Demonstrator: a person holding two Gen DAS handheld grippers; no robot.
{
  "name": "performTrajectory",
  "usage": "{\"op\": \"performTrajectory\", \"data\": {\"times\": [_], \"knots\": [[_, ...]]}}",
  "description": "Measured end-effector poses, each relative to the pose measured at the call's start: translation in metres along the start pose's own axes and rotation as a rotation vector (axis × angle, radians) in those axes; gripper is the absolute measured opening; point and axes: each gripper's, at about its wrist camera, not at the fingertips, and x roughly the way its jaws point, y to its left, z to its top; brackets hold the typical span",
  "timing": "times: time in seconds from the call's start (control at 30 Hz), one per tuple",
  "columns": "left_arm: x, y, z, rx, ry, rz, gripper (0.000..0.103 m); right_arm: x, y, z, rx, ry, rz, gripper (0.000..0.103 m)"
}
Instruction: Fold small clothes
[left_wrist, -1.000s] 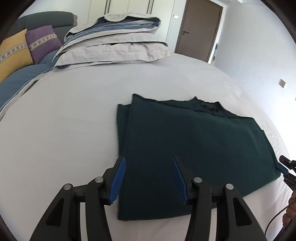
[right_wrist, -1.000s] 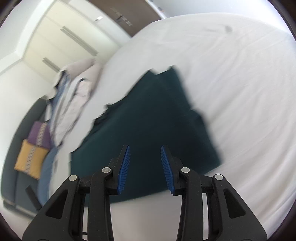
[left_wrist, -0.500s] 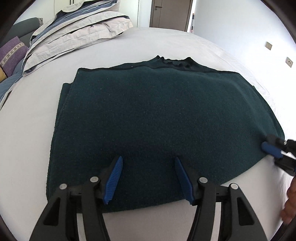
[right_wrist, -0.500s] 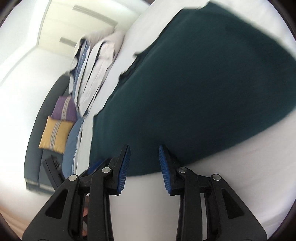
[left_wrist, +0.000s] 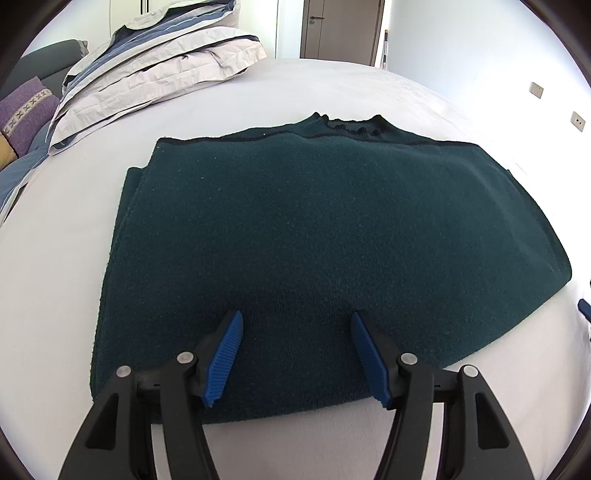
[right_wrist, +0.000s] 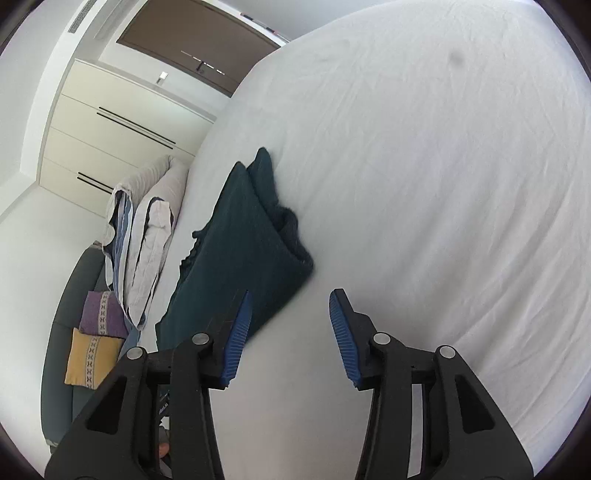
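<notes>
Dark green knit garment (left_wrist: 314, 240) lying folded flat on white bedsheet (left_wrist: 55, 295), directly ahead of and beneath left gripper (left_wrist: 297, 354); near hem just under the blue pads; collar at far edge. Left gripper jaws apart, just been opening, cloth below them but nothing pinched. Right gripper (right_wrist: 288, 328) off the garment's side, jaws apart and just been opening, only bare sheet between pads; garment (right_wrist: 243, 251) ahead and to its left, left pad overlapping the near corner in view; contact not determinable. Pillow stack (left_wrist: 155, 62) well beyond, far left. Probable next step: pinch near hem for another fold. Risks: pinching top layer only, so lower layers stay put and fold skews; catching sheet together with knit, dragging bedding; uneven lift between the two grippers, twisting the stacked layers; thick knit slipping from pads if bite too shallow.
</notes>
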Motion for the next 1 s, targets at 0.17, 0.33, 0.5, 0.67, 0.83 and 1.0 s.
{"op": "performTrajectory", "data": {"times": [0.17, 0.33, 0.5, 0.67, 0.83, 1.0], "knots": [[0.002, -0.001, 0.0, -0.001, -0.002, -0.002, 0.064, 0.027, 0.015, -0.023, 0.009, 0.032, 0.01, 0.044], [0.005, 0.001, -0.001, -0.007, -0.008, -0.01, 0.064, 0.044, 0.022, -0.023, 0.028, 0.045, -0.012, 0.045], [-0.002, 0.01, 0.002, -0.067, -0.002, -0.058, 0.064, 0.047, 0.016, -0.016, 0.126, 0.031, 0.003, 0.045], [-0.014, 0.011, 0.01, -0.14, -0.019, -0.125, 0.063, 0.054, 0.016, -0.012, 0.186, 0.021, 0.02, 0.045], [-0.006, 0.006, 0.018, -0.151, 0.001, -0.152, 0.063, 0.058, 0.012, -0.003, 0.255, -0.006, 0.029, 0.045], [0.006, 0.009, 0.016, -0.174, 0.023, -0.165, 0.062, 0.06, 0.005, 0.012, 0.283, -0.009, 0.047, 0.045]]}}
